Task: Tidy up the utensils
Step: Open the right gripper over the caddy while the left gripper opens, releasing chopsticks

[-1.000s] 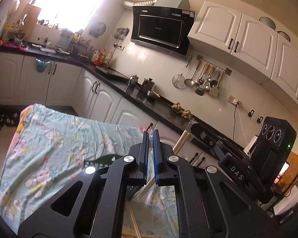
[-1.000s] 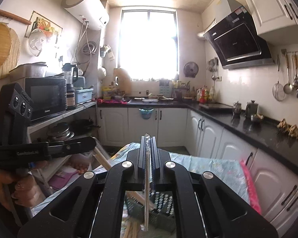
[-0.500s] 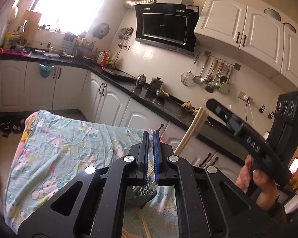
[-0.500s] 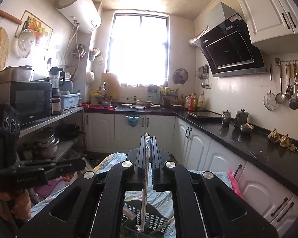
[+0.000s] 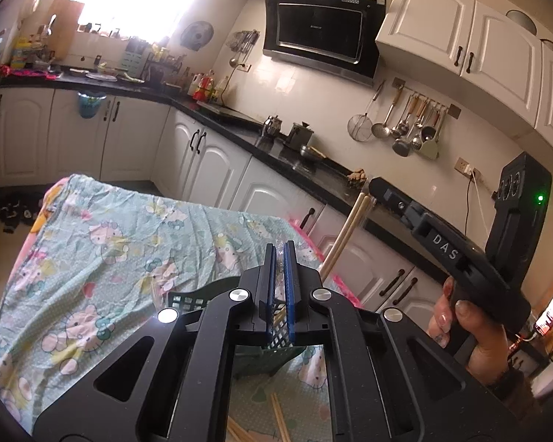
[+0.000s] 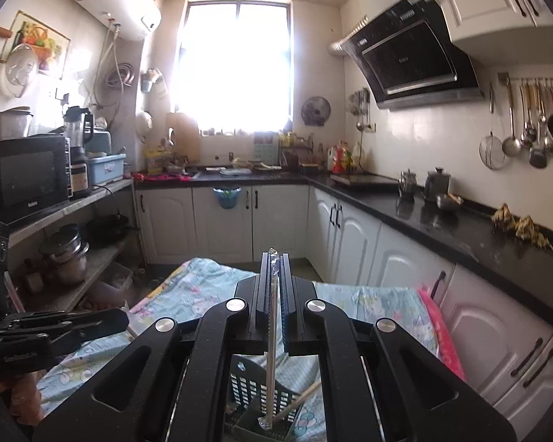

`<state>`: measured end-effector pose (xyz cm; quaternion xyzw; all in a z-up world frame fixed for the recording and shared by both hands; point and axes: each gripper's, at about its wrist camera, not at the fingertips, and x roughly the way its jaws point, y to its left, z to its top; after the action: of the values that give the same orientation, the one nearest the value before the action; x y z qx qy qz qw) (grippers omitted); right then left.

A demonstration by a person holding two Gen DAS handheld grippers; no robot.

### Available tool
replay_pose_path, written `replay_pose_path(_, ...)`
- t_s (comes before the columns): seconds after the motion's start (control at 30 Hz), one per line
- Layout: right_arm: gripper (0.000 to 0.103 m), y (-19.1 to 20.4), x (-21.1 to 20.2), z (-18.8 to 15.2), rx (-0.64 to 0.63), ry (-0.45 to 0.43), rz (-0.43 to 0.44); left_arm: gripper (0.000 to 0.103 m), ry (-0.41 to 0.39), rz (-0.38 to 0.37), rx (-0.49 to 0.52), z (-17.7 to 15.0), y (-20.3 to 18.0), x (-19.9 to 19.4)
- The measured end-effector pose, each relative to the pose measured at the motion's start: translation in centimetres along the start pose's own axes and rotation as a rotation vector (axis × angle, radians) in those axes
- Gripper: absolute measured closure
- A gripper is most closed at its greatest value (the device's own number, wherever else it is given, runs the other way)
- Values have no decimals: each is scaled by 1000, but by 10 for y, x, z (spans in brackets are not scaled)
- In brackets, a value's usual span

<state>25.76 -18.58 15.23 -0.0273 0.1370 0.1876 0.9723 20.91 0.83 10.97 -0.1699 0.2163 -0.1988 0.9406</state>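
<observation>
Chopsticks [image 6: 272, 335], plastic-wrapped, pinched upright in right gripper [image 6: 274, 258], tip w/in green basket [image 6: 247, 383] on cloth-covered table [image 5: 103, 243]. Lower straight, then release. Left gripper [image 5: 280, 248] closed, wrapper betw. pads.

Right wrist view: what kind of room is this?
A lived-in home kitchen, by the look of it. A black angled range hood hangs over a dark stone countertop on white cabinets, metal ladles and strainers hang on a wall rail, and a black microwave oven sits on an open shelf.
</observation>
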Motion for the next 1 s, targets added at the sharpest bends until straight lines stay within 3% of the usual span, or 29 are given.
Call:
replay_pose_path(0.23,96,0,19,-30,25,84,-17,101,35,37,-1,-18,7,14)
replay_pose_path(0.27,93,1,21,-37,26,102,-18,95,39,47,2,-21,8,14)
replay_pose_path(0.3,80,2,21,-41,29,110,-21,79,42,52,2,-23,9,13)
replay_pose_path(0.33,63,3,20,-47,36,119,-25,73,46,56,0,-25,10,13)
replay_pose_path(0.37,60,3,19,-51,40,120,-22,67,49,58,-3,-27,11,12)
replay_pose_path(0.47,59,6,15,-63,52,136,-27,65,51,72,-2,-30,13,4)
replay_pose_path(0.83,36,7,-18,-76,87,112,-19,37,-2,79,-23,-34,16,-36)
replay_pose_path(0.9,33,8,-24,-78,88,110,-13,25,-15,81,-19,-34,16,-42)
replay_pose_path(1.0,30,10,-34,-81,83,106,-14,19,-33,90,-21,-35,16,-52)
